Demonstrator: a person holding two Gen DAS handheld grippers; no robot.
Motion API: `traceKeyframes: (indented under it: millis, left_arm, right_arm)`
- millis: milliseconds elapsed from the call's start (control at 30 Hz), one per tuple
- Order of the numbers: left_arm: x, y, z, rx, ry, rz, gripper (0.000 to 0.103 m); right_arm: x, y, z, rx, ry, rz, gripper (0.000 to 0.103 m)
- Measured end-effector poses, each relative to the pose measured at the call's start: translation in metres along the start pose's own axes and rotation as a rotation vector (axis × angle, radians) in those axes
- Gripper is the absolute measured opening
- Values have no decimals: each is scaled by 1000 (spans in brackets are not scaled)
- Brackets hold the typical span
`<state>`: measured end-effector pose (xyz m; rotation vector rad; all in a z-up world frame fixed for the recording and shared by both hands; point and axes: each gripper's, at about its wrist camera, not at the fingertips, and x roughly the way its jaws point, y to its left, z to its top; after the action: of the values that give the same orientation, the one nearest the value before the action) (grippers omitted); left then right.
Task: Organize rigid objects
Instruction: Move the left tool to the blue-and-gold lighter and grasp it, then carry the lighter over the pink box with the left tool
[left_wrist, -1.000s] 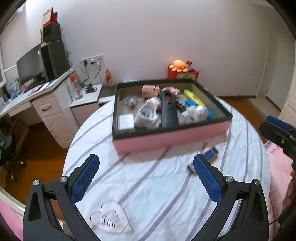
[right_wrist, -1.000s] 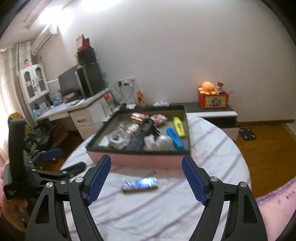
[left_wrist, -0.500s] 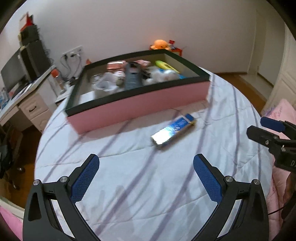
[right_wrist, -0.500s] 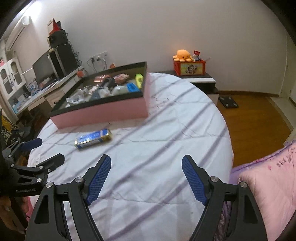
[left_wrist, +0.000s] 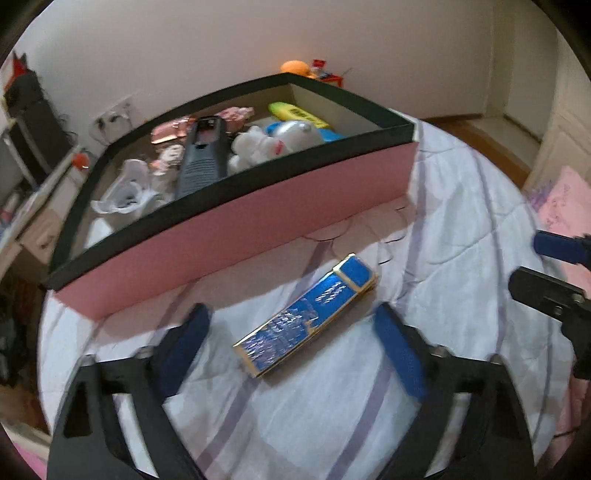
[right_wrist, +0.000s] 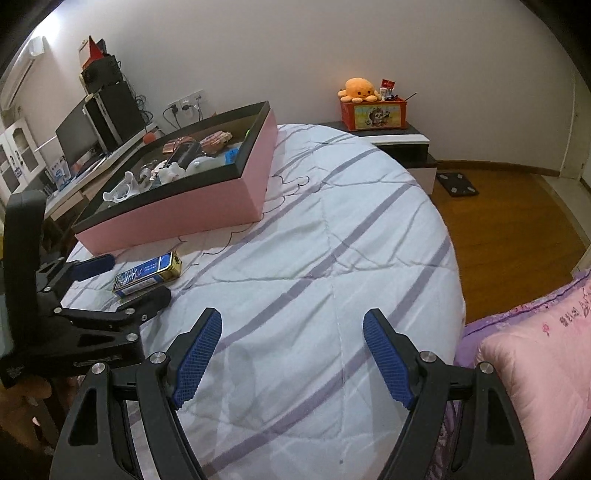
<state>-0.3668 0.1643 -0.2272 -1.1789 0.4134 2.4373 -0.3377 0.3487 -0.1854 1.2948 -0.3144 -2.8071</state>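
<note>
A flat blue and gold box (left_wrist: 306, 314) lies on the striped white cover, just in front of a pink box with a black rim (left_wrist: 236, 225). The pink box holds several items, among them a dark remote (left_wrist: 203, 155), white toys and a yellow tube. My left gripper (left_wrist: 291, 350) is open, with the blue box lying between its fingertips, apart from both. In the right wrist view the blue box (right_wrist: 147, 273) sits between the left gripper's fingers (right_wrist: 92, 266). My right gripper (right_wrist: 291, 354) is open and empty over bare cover.
The round bed's edge (right_wrist: 454, 266) drops to a wooden floor on the right. A pink pillow (right_wrist: 535, 369) lies at the lower right. A desk with a monitor (right_wrist: 74, 140) stands at the left, and a bedside stand with an orange toy (right_wrist: 362, 88) at the back.
My left gripper has moved forward and down to the blue box, which now lies between its fingers. My right gripper has drawn back and turned right.
</note>
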Motion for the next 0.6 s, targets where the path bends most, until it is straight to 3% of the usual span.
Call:
traceKeyframes:
  millis: [33,67,133,233,600]
  left_arm:
    - [0,3,0,-11,0,-37,57]
    - [1,3,1,-16,-2,-69,51]
    - [-2,3,-1,2,-5,-87,32]
    - [-8,6,-5,21,-2,-119,20]
    - [-23,31,-31,-27,1,-160,22]
  right_arm:
    - [1,1,2,-6,-1,2,81]
    - [3,2,4,-13,1,3,81]
    - [5,4,9,-20,2,1,81]
    - [7,9,16,-32,-3,-1,81]
    - [12,26,33,-76,-5,-15,81]
